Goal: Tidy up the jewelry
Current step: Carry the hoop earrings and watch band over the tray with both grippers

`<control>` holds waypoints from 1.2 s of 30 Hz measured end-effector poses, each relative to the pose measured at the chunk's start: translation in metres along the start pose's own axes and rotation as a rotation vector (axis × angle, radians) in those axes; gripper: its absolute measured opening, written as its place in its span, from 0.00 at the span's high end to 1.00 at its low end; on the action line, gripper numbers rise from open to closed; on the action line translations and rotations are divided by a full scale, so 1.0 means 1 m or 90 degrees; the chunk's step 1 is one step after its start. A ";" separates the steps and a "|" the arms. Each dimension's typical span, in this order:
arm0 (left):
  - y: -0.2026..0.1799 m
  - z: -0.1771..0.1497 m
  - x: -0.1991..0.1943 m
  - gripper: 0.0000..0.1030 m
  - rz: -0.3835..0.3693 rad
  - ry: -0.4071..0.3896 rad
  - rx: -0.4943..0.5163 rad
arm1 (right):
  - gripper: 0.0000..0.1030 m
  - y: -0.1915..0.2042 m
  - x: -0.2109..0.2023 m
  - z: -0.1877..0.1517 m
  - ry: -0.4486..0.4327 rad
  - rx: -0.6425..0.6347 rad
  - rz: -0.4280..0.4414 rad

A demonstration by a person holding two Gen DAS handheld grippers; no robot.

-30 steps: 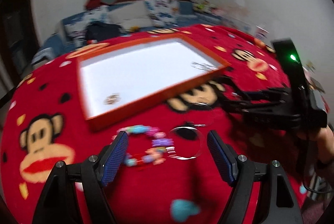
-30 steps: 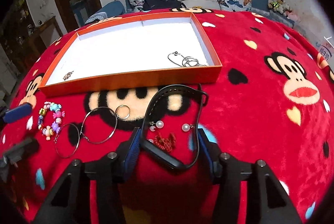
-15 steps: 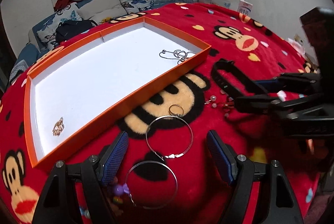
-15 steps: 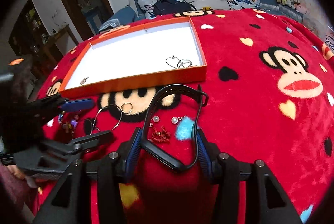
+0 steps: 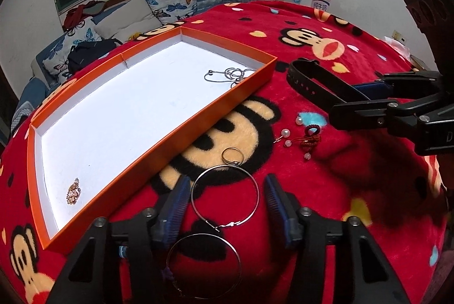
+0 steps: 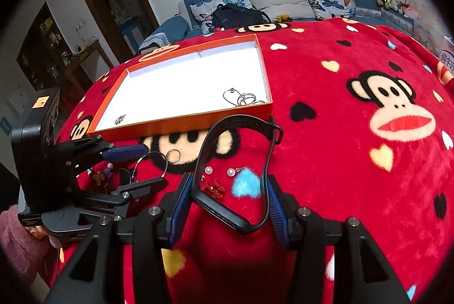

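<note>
An orange tray with a white floor lies on the red monkey blanket; it also shows in the right wrist view. In it lie a silver necklace and a small gold brooch. My left gripper is open, its fingers on either side of a large silver hoop. A second hoop lies nearer the camera. My right gripper is shut on a black strap bracelet and also shows in the left wrist view. A small ring, pearl earrings and a red knot charm lie on the blanket.
A beaded bracelet lies under the left gripper's body. A sofa with butterfly pillows stands behind the blanket. A milk carton stands at the far edge.
My left gripper has moved forward and right from the beaded bracelet, so the large hoop now sits between its fingers. The right gripper still holds the black strap.
</note>
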State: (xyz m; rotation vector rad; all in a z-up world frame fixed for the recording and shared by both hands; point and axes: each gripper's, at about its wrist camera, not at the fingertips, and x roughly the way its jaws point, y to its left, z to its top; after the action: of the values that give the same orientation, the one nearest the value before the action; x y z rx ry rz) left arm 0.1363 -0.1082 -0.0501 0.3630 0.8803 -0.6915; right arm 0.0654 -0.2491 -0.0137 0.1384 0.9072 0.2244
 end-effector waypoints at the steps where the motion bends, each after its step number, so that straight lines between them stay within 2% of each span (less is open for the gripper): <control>1: -0.001 0.000 0.000 0.49 0.001 -0.001 0.002 | 0.46 0.000 -0.001 0.000 0.000 -0.002 0.000; 8: 0.001 -0.002 -0.009 0.49 -0.005 -0.016 -0.023 | 0.46 0.003 -0.005 0.003 -0.002 -0.017 0.010; 15: 0.012 0.011 -0.046 0.49 -0.007 -0.065 -0.053 | 0.46 0.007 -0.010 0.026 -0.005 -0.030 0.054; 18: 0.026 0.024 -0.061 0.49 0.015 -0.085 -0.069 | 0.46 0.010 -0.006 0.047 -0.005 -0.046 0.080; 21: 0.047 0.041 -0.065 0.49 0.048 -0.094 -0.097 | 0.46 0.016 0.005 0.070 -0.011 -0.073 0.079; 28: 0.101 0.069 -0.045 0.49 0.093 -0.071 -0.168 | 0.46 0.021 0.054 0.109 0.002 -0.104 0.061; 36: 0.135 0.077 -0.002 0.49 0.095 -0.029 -0.215 | 0.46 0.022 0.096 0.121 0.033 -0.139 0.024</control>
State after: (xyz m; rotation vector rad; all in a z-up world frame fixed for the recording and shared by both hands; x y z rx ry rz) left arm 0.2728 -0.0515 -0.0008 0.1083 0.8983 -0.4026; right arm 0.2154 -0.2070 -0.0084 -0.0531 0.9252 0.3618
